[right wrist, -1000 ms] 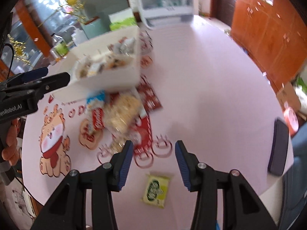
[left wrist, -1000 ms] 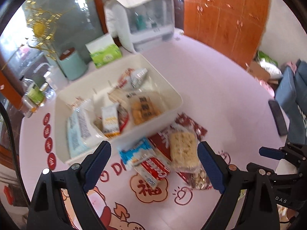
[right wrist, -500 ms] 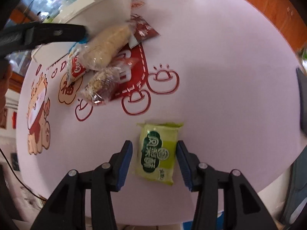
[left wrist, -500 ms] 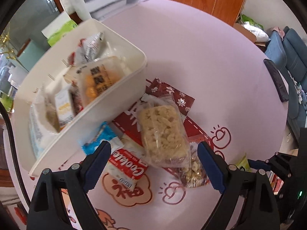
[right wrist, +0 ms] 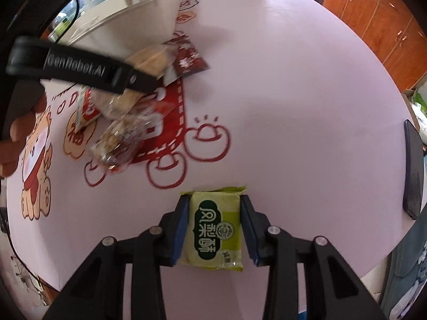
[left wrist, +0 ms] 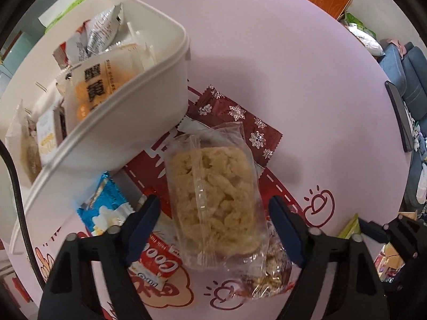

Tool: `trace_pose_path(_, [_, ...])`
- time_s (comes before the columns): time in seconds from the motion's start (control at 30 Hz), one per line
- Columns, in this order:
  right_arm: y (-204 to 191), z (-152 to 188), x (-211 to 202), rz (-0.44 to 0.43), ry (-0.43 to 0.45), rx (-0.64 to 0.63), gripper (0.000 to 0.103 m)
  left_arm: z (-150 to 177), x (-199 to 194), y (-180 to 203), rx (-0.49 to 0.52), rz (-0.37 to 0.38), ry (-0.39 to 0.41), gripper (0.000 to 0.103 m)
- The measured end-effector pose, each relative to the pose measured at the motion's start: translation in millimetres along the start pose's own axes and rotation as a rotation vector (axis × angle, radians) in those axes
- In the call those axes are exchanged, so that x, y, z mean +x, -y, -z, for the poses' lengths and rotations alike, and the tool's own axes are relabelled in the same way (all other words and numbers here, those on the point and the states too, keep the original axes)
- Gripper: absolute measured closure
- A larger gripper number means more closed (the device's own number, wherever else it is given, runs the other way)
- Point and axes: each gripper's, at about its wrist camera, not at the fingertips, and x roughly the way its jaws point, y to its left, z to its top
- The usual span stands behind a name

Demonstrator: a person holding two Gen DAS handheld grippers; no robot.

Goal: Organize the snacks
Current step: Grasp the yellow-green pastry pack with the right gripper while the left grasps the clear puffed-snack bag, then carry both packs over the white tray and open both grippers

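A clear-wrapped pale rice crisp cake point(left wrist: 210, 200) lies on top of the snack pile in front of the white bin point(left wrist: 149, 122). My left gripper point(left wrist: 214, 224) points down over it. Its jaws are closing with the cake between them, and the pads stand just off the wrapper. Near the table's front edge lies a green snack packet point(right wrist: 213, 229). My right gripper point(right wrist: 215, 226) straddles it. Its jaws are closing and the pads touch both long sides. The left gripper's body point(right wrist: 80, 66) shows over the pile in the right wrist view.
Around the cake lie a blue packet point(left wrist: 104, 210), a red cookie packet point(left wrist: 157, 264), a dark red snowflake packet point(left wrist: 240, 117) and a clear nut bar point(left wrist: 269, 274). Several snacks fill the bin. A dark flat device point(right wrist: 412, 170) lies at the table's right edge.
My left gripper dropped toward the pile and its jaws narrowed around the rice crisp cake. My right gripper came down over the green packet and its jaws closed in to the packet's sides.
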Motion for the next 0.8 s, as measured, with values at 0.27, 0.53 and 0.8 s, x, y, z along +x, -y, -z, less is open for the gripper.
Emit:
trace_pose_path(0.27, [17.8,-19.6,3.7,0.011,0.004,0.025,0.065,-0.3,6.8,-0.2,-0.039,0.001,0.021,0.047])
trace_pose_path(0.53, [22.5,-33.4,-1.2,-0.007,0.016,0.003,0.065,36.5,-22.0,-5.8,-0.081,-0.037,0.122,0.048])
trace_pose_path(0.8, [9.8,-50.2,-10.9,-0.041,0.036,-0.032,0.065,68.5,-58.7,-21.3,-0.183,0.009,0.206,0.048])
